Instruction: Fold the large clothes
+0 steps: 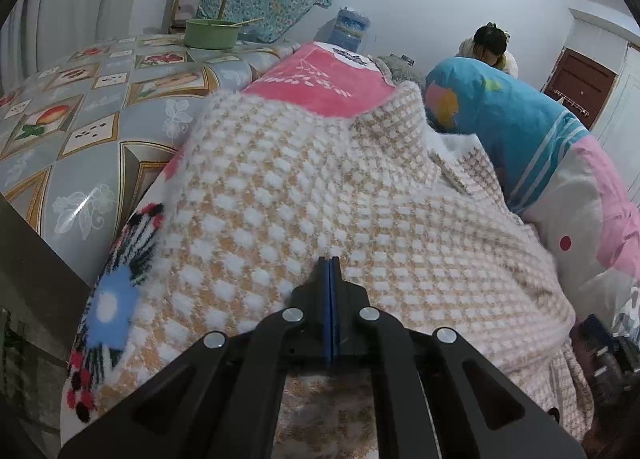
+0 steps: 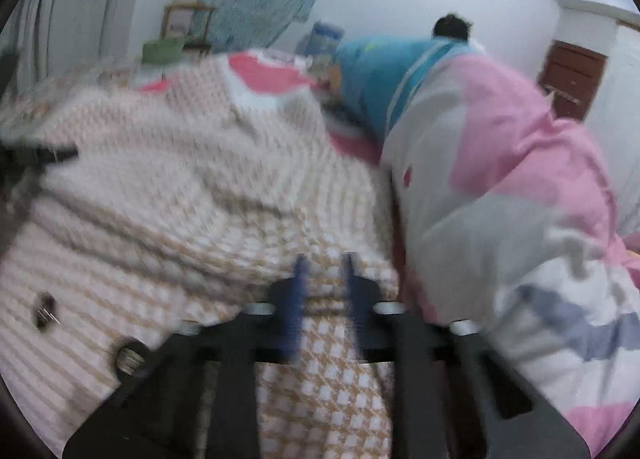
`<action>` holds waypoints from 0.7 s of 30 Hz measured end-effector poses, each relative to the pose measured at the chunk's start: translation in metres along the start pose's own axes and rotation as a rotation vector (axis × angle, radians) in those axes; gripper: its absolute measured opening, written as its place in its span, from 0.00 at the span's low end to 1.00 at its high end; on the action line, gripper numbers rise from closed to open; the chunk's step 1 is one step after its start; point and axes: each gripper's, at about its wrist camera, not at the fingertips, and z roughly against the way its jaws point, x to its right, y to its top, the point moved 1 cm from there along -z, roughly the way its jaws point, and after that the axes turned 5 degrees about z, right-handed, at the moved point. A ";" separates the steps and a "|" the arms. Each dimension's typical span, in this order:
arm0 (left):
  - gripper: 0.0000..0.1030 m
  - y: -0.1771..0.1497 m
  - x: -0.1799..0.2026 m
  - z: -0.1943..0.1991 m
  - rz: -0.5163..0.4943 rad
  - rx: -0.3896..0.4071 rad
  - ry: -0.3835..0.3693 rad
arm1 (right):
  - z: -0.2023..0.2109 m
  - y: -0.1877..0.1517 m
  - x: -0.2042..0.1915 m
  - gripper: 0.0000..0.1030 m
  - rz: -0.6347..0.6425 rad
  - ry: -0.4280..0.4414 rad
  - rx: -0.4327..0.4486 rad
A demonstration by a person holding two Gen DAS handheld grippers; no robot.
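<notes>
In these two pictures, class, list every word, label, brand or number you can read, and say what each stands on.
None can be read.
Pink blanket: a dark-and-white patch near its top edge, perhaps lettering, too small and blurred to read.
Water bottle: no legible label.
Patterned tablecloth: pictures of fruit and flowers only, no words.
Right wrist view: too blurred for any text.
</notes>
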 end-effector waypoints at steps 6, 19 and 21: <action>0.03 -0.001 -0.002 -0.001 0.018 -0.003 -0.024 | -0.011 0.054 -0.007 0.03 -0.220 0.396 0.006; 0.03 0.000 -0.007 -0.001 0.031 -0.003 -0.063 | -0.123 0.051 -0.037 0.00 -0.396 0.690 -0.245; 0.03 0.001 -0.008 -0.003 0.037 -0.006 -0.076 | -0.132 0.040 -0.016 0.00 -0.497 0.751 -0.259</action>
